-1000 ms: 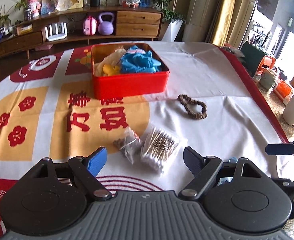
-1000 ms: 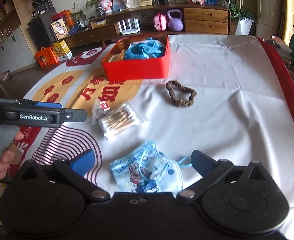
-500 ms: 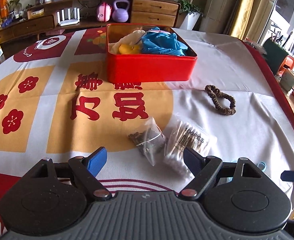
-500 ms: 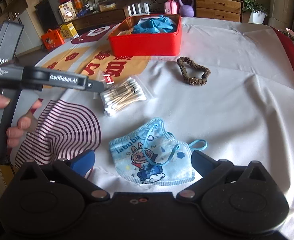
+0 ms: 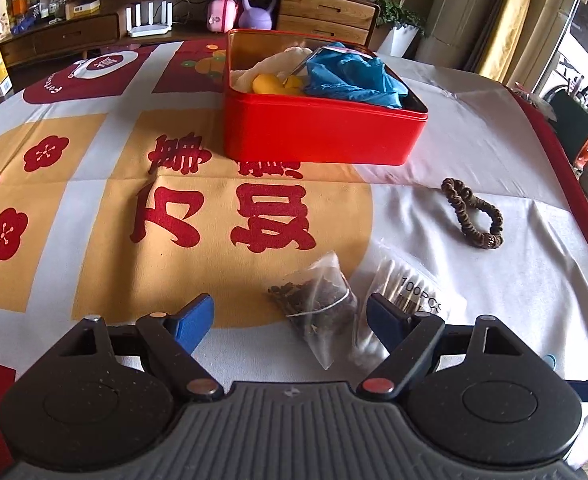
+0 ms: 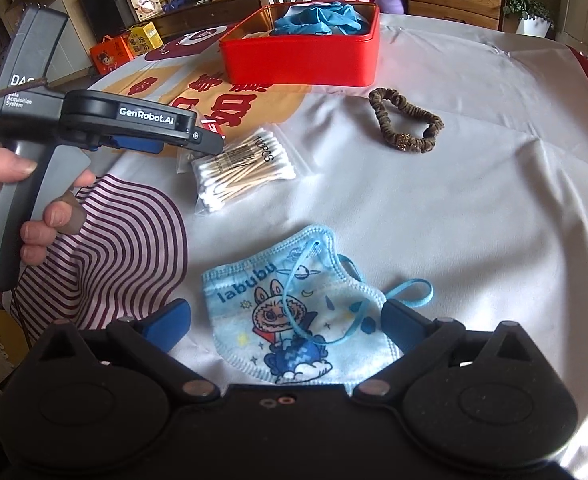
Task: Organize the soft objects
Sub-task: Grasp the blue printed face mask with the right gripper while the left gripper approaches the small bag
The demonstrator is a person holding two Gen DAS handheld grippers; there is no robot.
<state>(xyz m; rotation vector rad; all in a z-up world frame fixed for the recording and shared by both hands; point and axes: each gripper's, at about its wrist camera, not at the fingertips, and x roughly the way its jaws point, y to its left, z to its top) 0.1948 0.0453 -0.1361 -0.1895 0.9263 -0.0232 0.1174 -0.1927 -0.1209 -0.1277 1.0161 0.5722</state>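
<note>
My right tool [image 6: 283, 322] is wide, holds nothing | face mask [image 6: 294, 312], low middle of frame, on bench: light, floppy, thin | I pinch its cloth middle, not loops

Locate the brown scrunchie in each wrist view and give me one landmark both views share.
Left wrist view: the brown scrunchie lies right of centre on the white cloth, to the right of and nearer than the red tin.
Right wrist view: the scrunchie lies upper right of centre, just in front of the tin's right corner.
Shared landmark: the red tin holding blue fabric.
</note>
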